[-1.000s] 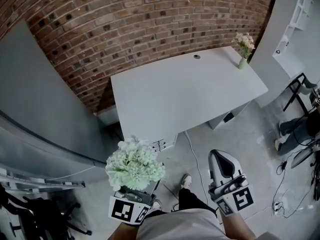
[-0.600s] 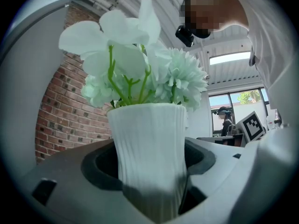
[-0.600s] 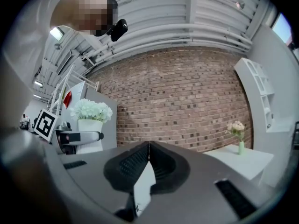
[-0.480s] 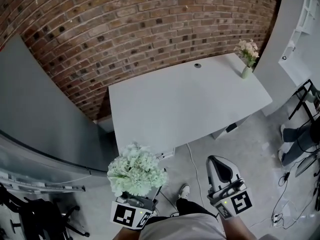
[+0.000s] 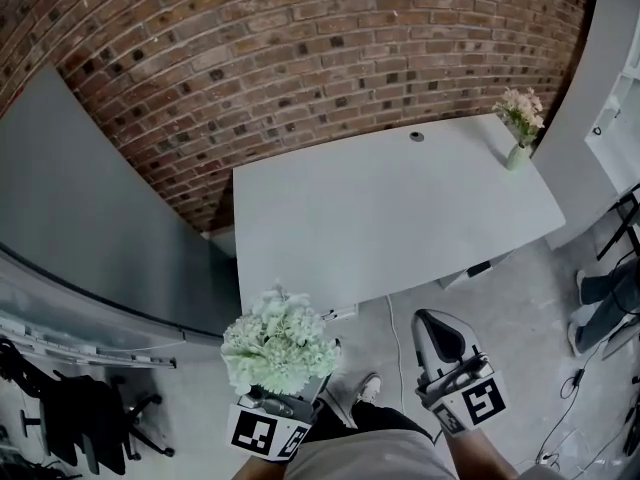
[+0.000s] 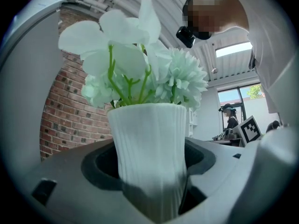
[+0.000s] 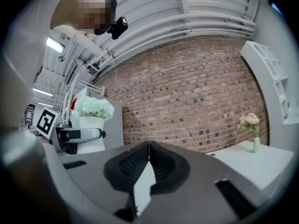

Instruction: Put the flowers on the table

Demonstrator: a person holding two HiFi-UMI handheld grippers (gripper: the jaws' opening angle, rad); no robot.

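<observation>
A white ribbed vase (image 6: 149,139) of pale green and white flowers (image 5: 278,341) stands upright between the jaws of my left gripper (image 6: 149,174), which is shut on it. In the head view the bouquet hides those jaws, over the floor just short of the white table (image 5: 400,218). My right gripper (image 5: 441,334) is level beside it at the lower right. Its pads (image 7: 140,160) meet at the tips with nothing between them. A small green vase of pink flowers (image 5: 520,128) stands at the table's far right corner.
A brick wall (image 5: 300,58) runs behind the table. A grey panel (image 5: 90,238) stands at the left, with a dark chair (image 5: 85,423) below it. A cable (image 5: 392,318) lies on the floor under the table's near edge. A seated person's legs (image 5: 610,288) show at the right.
Both grippers have moved forward toward the table, whose near edge now lies closer in the head view. The vase stays in the left grip and the right jaws stay shut.
</observation>
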